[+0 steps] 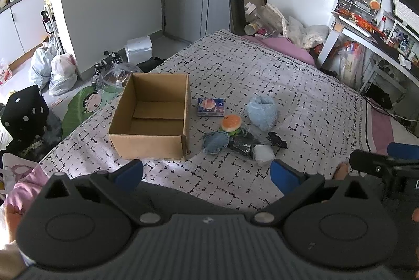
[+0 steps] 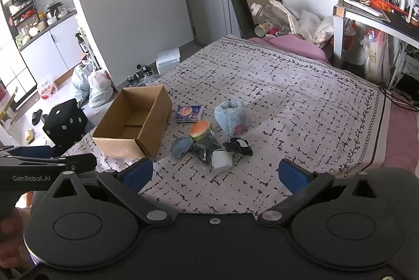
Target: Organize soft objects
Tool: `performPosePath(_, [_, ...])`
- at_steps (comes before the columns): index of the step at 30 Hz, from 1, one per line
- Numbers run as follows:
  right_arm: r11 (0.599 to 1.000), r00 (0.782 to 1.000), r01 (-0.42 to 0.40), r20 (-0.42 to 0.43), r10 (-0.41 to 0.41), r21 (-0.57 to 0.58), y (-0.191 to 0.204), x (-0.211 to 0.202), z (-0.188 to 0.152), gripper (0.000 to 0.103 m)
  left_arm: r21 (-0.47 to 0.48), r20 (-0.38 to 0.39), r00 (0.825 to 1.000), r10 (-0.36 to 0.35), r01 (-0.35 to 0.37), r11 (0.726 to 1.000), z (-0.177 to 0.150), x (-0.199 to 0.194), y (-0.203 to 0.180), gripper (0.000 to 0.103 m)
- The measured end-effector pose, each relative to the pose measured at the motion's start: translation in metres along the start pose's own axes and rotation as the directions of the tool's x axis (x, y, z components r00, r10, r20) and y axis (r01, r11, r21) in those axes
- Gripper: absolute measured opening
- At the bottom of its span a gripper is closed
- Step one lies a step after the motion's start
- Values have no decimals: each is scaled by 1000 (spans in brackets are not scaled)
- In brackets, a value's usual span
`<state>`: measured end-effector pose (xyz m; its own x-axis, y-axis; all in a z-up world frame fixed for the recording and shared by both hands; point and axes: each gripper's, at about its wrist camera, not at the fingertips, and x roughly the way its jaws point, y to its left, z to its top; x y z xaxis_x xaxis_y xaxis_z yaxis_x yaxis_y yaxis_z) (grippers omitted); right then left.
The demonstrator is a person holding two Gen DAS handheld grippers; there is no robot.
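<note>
Sorting not yet begun

Bed [image 1: 262, 65] carried an empty cardboard box [image 1: 154, 117]. Right of the box, untouched, lay the blue plush [image 1: 262, 112], tissue pack [image 1: 210, 107], burger toy [image 1: 230, 123], denim pouch [image 1: 216, 142] and white block [image 1: 264, 154]. Left gripper [image 1: 207, 171] and right gripper [image 2: 214, 174] hovered short of the box, jaws spread, holding nothing.

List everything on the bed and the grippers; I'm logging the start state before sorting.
cardboard box: 1, brown, empty, left on the bedspread
tissue pack: 1, blue, right of box
fluffy plush: 1, light blue, right of pack
burger toy: 1, orange, in the pile
denim pouch: 1, blue, pile's left
white block: 1, white, pile's near edge
black items: at least 2, in the pile
left gripper: open, empty
right gripper: open, empty
</note>
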<state>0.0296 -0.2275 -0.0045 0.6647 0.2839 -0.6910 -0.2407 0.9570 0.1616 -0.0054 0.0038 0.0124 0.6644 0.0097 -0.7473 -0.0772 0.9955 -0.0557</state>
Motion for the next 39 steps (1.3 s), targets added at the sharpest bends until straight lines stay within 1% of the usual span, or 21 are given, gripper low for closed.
performPosePath(8, [1000,1000,10,-5,-10,9,-2,2,1,103,-2,4,1000,-1,1,1000,-2,-1,1,102])
performPosePath(12, [1000,1000,12,9,-12,1,-1,0,0,103,-6,-3,1000,0,0,1000,-2,-4,4,102])
performPosePath(19, [1000,1000,16,-6,-16,7,-3,5,-1,103,-5,4,1000,0,0,1000,-1,-3,5,102])
performPosePath(22, [1000,1000,6,-14,-6,17,-6,9,-2,103,-17,1,1000,-1,1,1000,0,0,7,102])
performPosePath(26, [999,1000,-7,-21,7,37,-13,13,-3,103,-15,17,1000,6,-6,1000,0,2,6,102])
performPosePath(32, [997,999,-32,-15,33,65,-25,17,-5,103,-28,23,1000,-12,13,1000,3,11,2,102])
performPosePath(36, [997,999,-32,1,32,74,-32,22,-4,103,11,43,999,-23,22,1000,3,17,-8,102])
performPosePath(39, [994,999,-36,10,36,107,-39,29,-4,103,2,41,998,-39,39,999,5,26,-10,102])
